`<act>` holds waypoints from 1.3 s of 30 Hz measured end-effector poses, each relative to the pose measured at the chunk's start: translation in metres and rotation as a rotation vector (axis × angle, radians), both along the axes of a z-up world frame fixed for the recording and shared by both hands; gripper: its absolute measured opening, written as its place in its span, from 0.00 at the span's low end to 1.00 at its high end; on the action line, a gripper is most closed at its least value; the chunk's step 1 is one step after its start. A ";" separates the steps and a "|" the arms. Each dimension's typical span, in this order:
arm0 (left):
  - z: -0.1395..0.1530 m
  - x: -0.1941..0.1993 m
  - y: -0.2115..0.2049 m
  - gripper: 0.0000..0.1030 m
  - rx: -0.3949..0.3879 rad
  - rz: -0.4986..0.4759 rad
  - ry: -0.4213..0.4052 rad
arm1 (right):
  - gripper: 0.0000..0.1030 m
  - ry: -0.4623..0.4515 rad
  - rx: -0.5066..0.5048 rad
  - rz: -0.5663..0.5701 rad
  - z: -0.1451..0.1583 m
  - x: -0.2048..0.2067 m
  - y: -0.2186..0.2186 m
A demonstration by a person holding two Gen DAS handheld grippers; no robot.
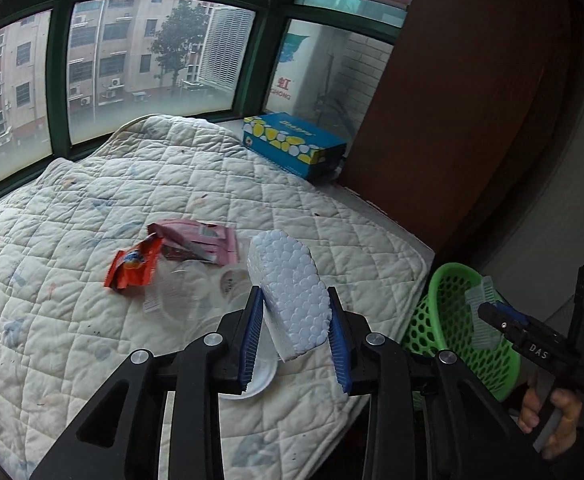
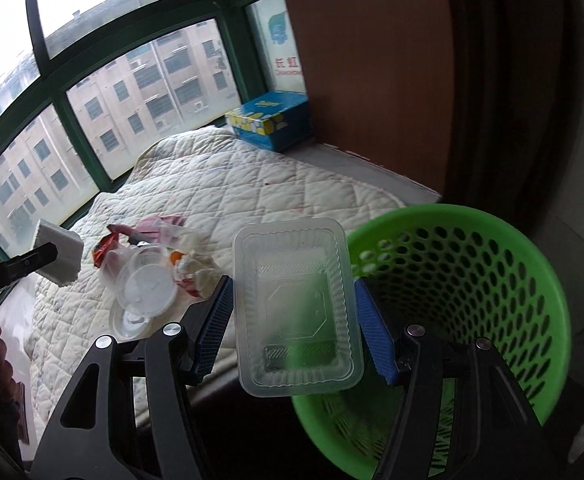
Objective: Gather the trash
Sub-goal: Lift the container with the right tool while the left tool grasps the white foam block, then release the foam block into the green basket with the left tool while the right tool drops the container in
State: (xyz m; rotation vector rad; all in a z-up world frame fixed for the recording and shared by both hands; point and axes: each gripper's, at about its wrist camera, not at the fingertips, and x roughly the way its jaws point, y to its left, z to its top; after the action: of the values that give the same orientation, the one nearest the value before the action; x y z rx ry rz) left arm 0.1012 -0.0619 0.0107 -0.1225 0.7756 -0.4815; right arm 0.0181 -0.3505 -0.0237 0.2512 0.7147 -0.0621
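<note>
My left gripper (image 1: 294, 296) is shut on a white foam block (image 1: 287, 280), held up over the quilted bed cover (image 1: 91, 200). That block (image 2: 61, 256) also shows at the left edge of the right wrist view. My right gripper (image 2: 292, 284) is shut on a clear plastic tray (image 2: 296, 312), held at the rim of the green perforated basket (image 2: 472, 280). On the quilt lie an orange wrapper (image 1: 131, 266), pink packets (image 1: 199, 240), clear cups and lids (image 2: 143, 292) and crumpled tissue (image 2: 195, 268).
A blue tissue box (image 1: 296, 144) sits at the quilt's far corner by the green-framed window (image 1: 57, 80). A brown wardrobe (image 1: 452, 120) stands to the right. The basket (image 1: 452, 320) stands off the bed's right edge. A person's hand (image 1: 552, 412) grips the right gripper's handle.
</note>
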 end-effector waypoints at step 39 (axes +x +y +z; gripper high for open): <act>-0.028 -0.028 -0.255 0.55 0.023 -0.522 0.112 | 0.75 -0.050 0.034 -0.302 -0.005 -0.113 -0.100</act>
State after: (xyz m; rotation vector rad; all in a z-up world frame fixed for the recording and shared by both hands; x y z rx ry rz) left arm 0.0734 -0.3171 -0.0178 0.0800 0.9244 -0.9659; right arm -0.0945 -0.4503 -0.0288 0.3906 0.6238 -0.3306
